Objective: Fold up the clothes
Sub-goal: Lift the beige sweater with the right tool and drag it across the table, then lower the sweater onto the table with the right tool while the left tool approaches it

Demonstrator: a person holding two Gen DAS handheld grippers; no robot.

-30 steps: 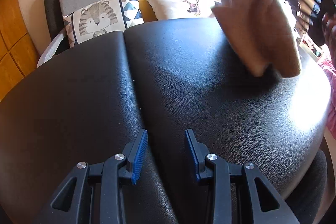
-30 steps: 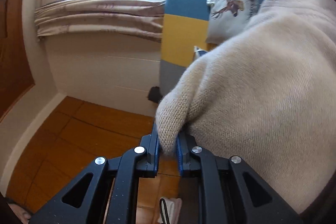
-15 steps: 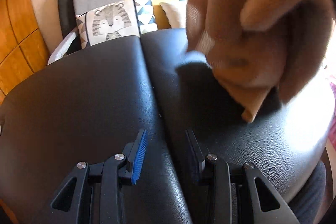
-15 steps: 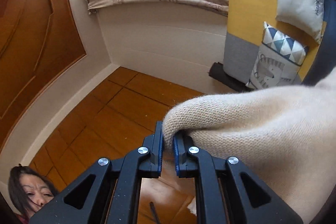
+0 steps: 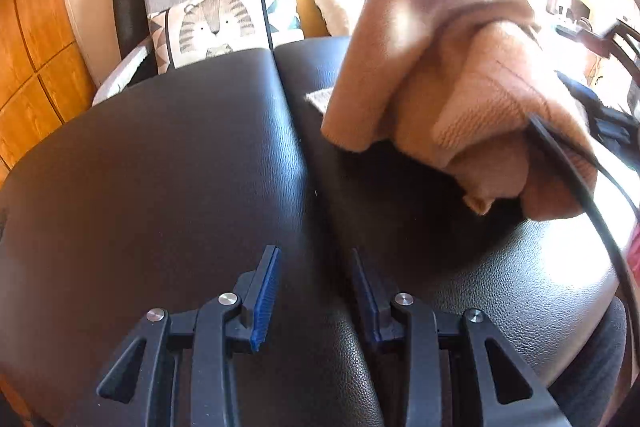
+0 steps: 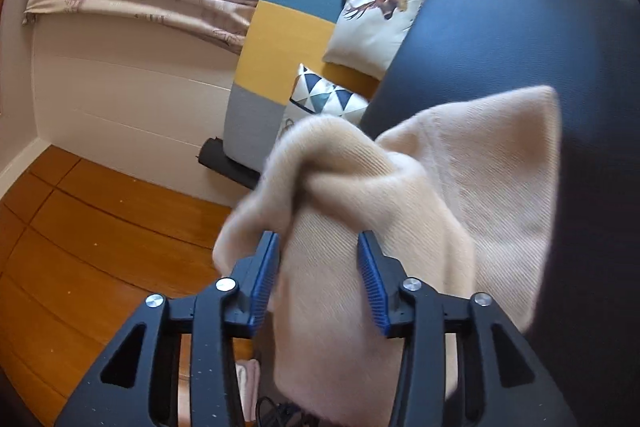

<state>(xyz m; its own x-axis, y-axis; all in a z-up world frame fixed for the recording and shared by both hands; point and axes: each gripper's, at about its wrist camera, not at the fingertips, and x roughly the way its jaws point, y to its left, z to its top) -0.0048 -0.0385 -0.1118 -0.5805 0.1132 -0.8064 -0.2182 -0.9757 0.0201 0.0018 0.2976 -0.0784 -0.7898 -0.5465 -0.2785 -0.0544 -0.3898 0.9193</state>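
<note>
Beige knit sweater (image 5: 460, 75) bunched, unfolded, over the right half of the black leather surface (image 5: 160, 167). Your right gripper (image 6: 318, 267) has just been opening; cloth lies loose between its jaws. Left gripper (image 5: 314, 291) half open, empty. Folding not yet begun.

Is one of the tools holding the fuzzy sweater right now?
No. The right tool has just opened; the beige sweater hangs between its pads, no longer pinched. The left tool is open over the black table.
</note>
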